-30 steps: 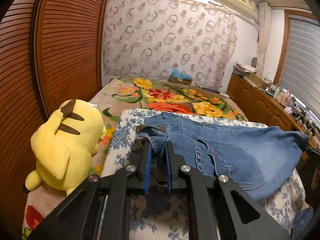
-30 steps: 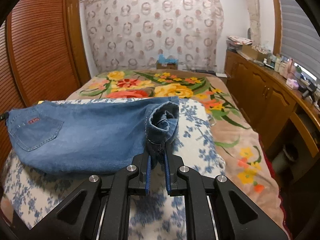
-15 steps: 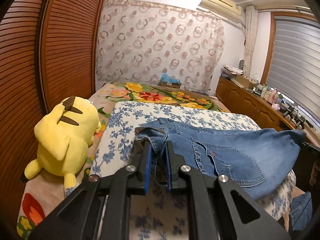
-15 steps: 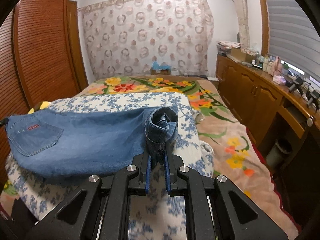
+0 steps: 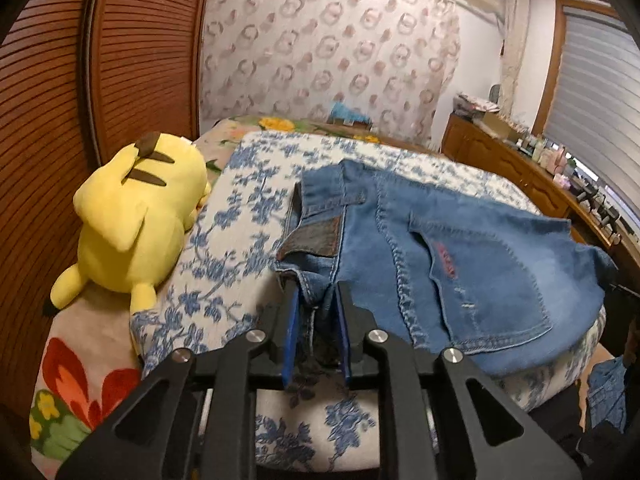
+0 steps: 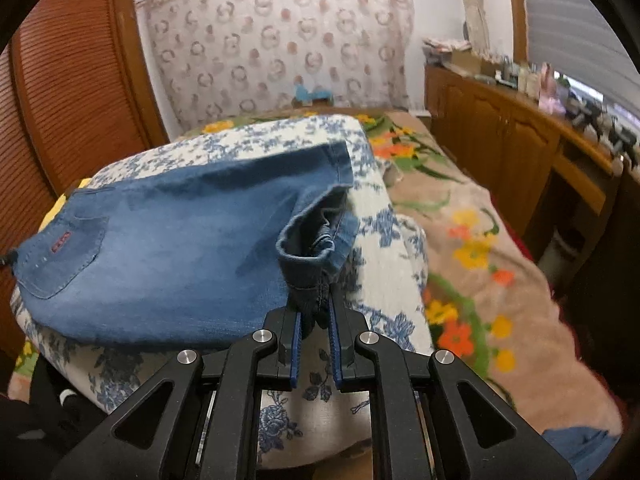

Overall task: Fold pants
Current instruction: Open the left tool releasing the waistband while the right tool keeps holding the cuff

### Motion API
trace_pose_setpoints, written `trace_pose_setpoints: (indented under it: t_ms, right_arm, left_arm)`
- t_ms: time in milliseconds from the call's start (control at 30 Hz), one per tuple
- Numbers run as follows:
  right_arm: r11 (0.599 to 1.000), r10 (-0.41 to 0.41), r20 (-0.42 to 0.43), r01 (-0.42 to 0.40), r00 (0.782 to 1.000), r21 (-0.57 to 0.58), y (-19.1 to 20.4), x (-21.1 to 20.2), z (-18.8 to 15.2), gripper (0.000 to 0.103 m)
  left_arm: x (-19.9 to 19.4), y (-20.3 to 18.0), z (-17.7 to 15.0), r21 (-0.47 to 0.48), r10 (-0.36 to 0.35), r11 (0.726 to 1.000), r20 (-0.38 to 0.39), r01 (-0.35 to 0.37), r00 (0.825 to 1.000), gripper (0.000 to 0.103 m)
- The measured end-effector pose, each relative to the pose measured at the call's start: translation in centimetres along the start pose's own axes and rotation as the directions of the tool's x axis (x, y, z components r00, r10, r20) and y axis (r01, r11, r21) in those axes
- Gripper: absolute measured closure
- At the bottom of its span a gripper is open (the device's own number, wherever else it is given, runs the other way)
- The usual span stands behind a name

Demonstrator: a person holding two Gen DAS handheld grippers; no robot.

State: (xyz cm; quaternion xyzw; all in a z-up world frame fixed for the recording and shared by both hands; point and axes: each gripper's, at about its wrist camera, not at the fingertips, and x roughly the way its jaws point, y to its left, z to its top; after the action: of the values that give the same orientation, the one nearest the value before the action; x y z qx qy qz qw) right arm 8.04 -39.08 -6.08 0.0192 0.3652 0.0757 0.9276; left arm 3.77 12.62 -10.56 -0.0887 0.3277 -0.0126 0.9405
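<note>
Blue jeans (image 5: pixel 460 248) lie folded lengthwise across a blue-flowered quilt (image 5: pixel 248 208), back pocket up. My left gripper (image 5: pixel 316 292) is at the waistband corner beside the dark leather patch. Its jaws are opening: the denim is still between the pads, which have begun to part from it. In the right wrist view the jeans (image 6: pixel 180 248) stretch off to the left. My right gripper (image 6: pixel 314 300) is shut on the curled leg hem at the quilt's (image 6: pixel 384 280) near right corner. The cloth hangs a little between the two grippers.
A yellow plush toy (image 5: pixel 136 220) lies left of the quilt against brown louvred doors (image 5: pixel 80 100). A flowered bedspread (image 6: pixel 480 240) covers the bed to the right, bordered by wooden cabinets (image 6: pixel 500 140) with clutter on top. More denim lies at the lower right (image 5: pixel 608 392).
Both grippers came down and nearer with the jeans, which now rest low on the flowered quilt. The left jaws have widened a little; the right ones still pinch the hem.
</note>
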Motion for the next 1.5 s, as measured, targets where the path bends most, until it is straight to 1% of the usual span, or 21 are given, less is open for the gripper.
trace_pose_setpoints:
  t_ms: [200,300,367,400,467,533,633,700,833,1033,1133,1200,1367,1500]
  right_arm:
    - [1.0,-0.001,-0.026,0.001,1.0,0.014,-0.5,0.6,-0.9,0.093]
    - [1.0,-0.001,-0.03,0.001,1.0,0.019,-0.8,0.6,-1.1,0.092]
    - [1.0,-0.001,-0.034,0.002,0.999,0.027,-0.9,0.6,-1.1,0.092]
    - [1.0,-0.001,-0.035,0.002,0.999,0.029,-0.9,0.6,-1.1,0.092]
    - [0.999,-0.001,-0.034,0.002,0.999,0.032,-0.9,0.5,-1.1,0.092]
    - [0.999,-0.001,-0.033,0.002,0.999,0.034,-1.0,0.4,-1.2,0.092]
    - [0.999,-0.002,-0.032,0.004,0.999,0.033,-0.9,0.3,-1.2,0.092]
    - [0.999,-0.001,-0.031,0.002,1.0,0.035,-0.9,0.3,-1.2,0.092]
    - [0.999,-0.001,-0.032,0.002,0.999,0.033,-0.9,0.3,-1.2,0.091]
    - [0.999,0.0,-0.027,0.001,1.0,0.035,-0.7,-0.1,-1.0,0.088]
    - [0.999,-0.003,-0.021,0.004,1.0,0.039,-0.5,-0.5,-0.7,0.085]
    - [0.999,-0.002,-0.016,0.003,1.0,0.043,-0.5,-0.9,-0.5,0.081]
    - [0.999,0.005,0.005,-0.006,1.0,0.051,-0.5,-1.9,-0.1,0.078]
    - [0.999,0.006,0.007,-0.006,1.0,0.047,-0.2,-2.0,0.0,0.077]
  left_arm:
    - [-0.2,0.2,-0.5,0.021,0.021,1.0,-0.01,-0.021,1.0,0.079]
    - [-0.6,0.8,-0.4,0.027,0.055,0.998,0.004,-0.055,0.998,0.079]
    - [-1.2,1.1,-0.2,0.024,0.055,0.998,0.015,-0.055,0.998,0.077]
    - [-1.6,1.2,-0.1,0.026,0.057,0.998,0.022,-0.058,0.998,0.071]
    - [-1.8,1.3,0.2,0.032,0.059,0.998,0.032,-0.06,0.998,0.064]
    - [-1.9,1.1,0.3,0.039,0.057,0.998,0.032,-0.058,0.998,0.064]
    - [-1.5,0.7,0.5,0.05,0.041,0.998,0.023,-0.042,0.999,0.056]
    - [-1.1,0.2,0.6,0.056,0.024,0.998,0.015,-0.025,1.0,0.043]
    - [0.7,-1.8,0.8,0.102,0.008,0.995,-0.03,-0.005,1.0,0.043]
    - [1.8,-4.5,1.0,0.127,-0.051,0.99,-0.041,0.056,0.998,0.043]
    - [2.2,-5.5,1.3,0.141,-0.072,0.987,-0.046,0.078,0.996,0.043]
    - [2.4,-6.1,1.3,0.155,-0.077,0.984,-0.051,0.084,0.996,0.043]
    - [3.5,-7.2,0.8,0.168,-0.083,0.981,-0.083,0.096,0.993,0.043]
    - [4.7,-7.5,0.0,0.177,-0.056,0.981,-0.114,0.076,0.992,0.043]
